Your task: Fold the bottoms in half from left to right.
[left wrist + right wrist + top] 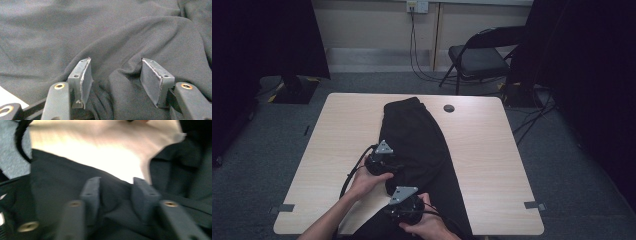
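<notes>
A black garment [422, 135] lies lengthwise down the middle of the light wood table [492, 150] and hangs over its near edge. My left gripper [388, 164] rests on the garment's left side, held by a bare hand. In the left gripper view its jaws [115, 75] stand fairly wide, with a raised fold of the cloth [120, 50] bunched between the pads and creases running from them. My right gripper [404, 206] is at the near edge. In the blurred right gripper view its jaws [116, 192] stand close together on the garment's edge [115, 202], with bare tabletop beyond.
A round dark cable port [449, 108] sits near the table's far edge. A folding chair [479, 57] stands behind the table at the right. Black curtains hang at both sides. Cables run across the grey carpet.
</notes>
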`<state>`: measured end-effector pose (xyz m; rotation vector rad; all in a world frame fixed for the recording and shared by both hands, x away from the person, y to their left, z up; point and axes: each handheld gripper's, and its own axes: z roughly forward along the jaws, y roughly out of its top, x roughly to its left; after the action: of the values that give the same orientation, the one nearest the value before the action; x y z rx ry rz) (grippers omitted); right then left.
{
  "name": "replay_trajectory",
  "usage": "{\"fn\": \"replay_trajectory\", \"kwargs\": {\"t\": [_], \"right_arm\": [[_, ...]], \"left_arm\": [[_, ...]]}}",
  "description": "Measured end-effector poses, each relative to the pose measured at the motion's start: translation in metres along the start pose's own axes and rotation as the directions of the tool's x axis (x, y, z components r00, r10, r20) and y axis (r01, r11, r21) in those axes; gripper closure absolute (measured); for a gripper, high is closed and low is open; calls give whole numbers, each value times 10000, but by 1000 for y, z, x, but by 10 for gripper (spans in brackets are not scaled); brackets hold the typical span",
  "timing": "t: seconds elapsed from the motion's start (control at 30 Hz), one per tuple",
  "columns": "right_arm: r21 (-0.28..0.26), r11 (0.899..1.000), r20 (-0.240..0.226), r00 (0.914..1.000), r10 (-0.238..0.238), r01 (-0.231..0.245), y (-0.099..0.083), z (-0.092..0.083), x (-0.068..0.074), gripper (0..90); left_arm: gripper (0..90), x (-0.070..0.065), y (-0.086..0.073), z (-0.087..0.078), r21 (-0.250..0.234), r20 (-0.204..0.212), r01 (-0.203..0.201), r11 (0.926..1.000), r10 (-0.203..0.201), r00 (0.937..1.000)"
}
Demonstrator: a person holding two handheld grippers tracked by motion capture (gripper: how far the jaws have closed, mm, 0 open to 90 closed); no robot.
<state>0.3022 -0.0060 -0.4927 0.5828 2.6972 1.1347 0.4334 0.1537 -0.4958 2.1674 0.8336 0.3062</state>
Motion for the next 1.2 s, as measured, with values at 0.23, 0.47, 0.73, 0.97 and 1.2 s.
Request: {"fn": "replay_trajectory", "kwargs": {"t": [0.23, 0.47, 0.73, 0.97, 1.2], "right_arm": [[23, 9987, 314, 9982, 511, -512, -3, -8, -4, 878], [-1469, 9829, 435, 9920, 1189, -1114, -1, -74, -16, 879], [-1952, 9385, 1979, 9258, 3220, -2847, -58, -129, -65, 878], [-1536, 9211, 2459, 8890, 3864, -3579, -90, -147, -87, 848], [-1760, 9222, 2634, 8861, 3813, -3444, -79, -143, -87, 521]], "left_arm": [[429, -3, -1, 1, -9, -160, -262, 9997, 262, 9995], [429, -2, -1, 0, -8, -111, -110, 9999, 110, 9999], [436, -2, -1, 1, -181, -155, 108, 9998, -111, 9998], [437, -1, -1, 0, -97, -114, -5, 10000, 4, 9999], [434, -2, -2, 0, -142, -124, 127, 9998, -129, 9998]]}}
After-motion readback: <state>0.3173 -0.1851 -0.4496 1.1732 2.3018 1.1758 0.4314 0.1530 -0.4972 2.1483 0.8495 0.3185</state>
